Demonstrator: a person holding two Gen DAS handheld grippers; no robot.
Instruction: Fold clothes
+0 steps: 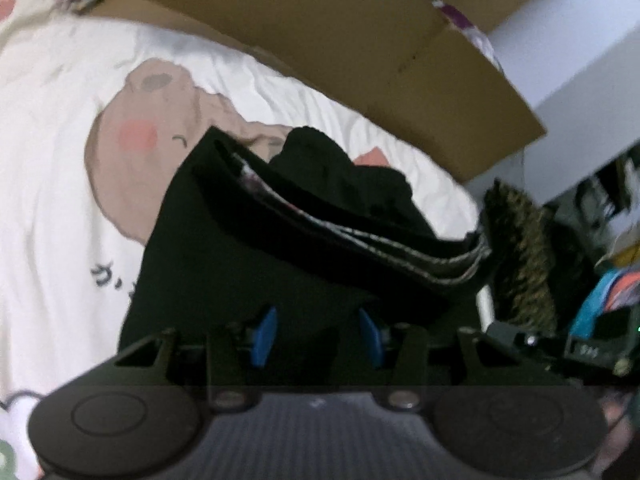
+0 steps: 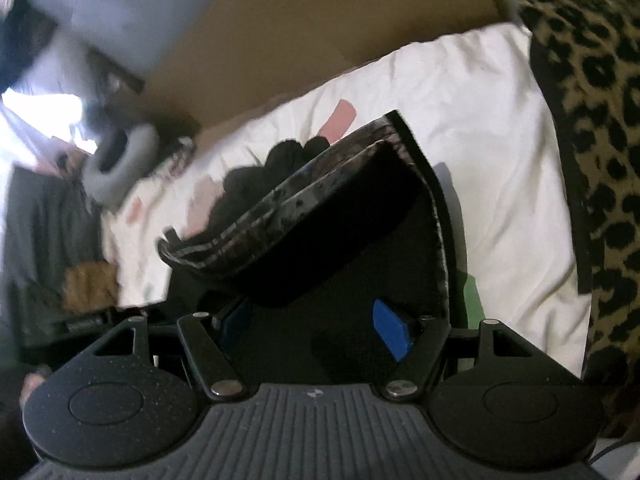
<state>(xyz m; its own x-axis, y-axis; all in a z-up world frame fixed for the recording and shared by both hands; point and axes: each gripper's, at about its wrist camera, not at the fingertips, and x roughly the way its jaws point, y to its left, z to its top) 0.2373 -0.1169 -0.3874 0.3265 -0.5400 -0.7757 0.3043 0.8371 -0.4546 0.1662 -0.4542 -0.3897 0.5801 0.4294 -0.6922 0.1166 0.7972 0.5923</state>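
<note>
A black garment [image 1: 240, 248] with a grey-white striped edge [image 1: 400, 248] is folded over on itself above the white printed bed sheet [image 1: 60, 160]. My left gripper [image 1: 318, 336] is shut on its near edge, and black cloth fills the gap between the blue pads [image 1: 266, 336]. In the right wrist view the same garment [image 2: 352, 248] rises from my right gripper [image 2: 312, 324], whose jaws stand wide and are shut on a thick bunch of it. Its right blue pad [image 2: 390, 328] shows. The left pad lies in shadow under the drooping fold [image 2: 280, 204].
A brown cardboard box [image 1: 360, 40] stands along the far edge of the bed. A leopard-print blanket [image 2: 600, 120] lies on the right side of the sheet [image 2: 500, 140]. A grey ring-shaped object [image 2: 120, 168] and dark clutter sit off the bed's left edge.
</note>
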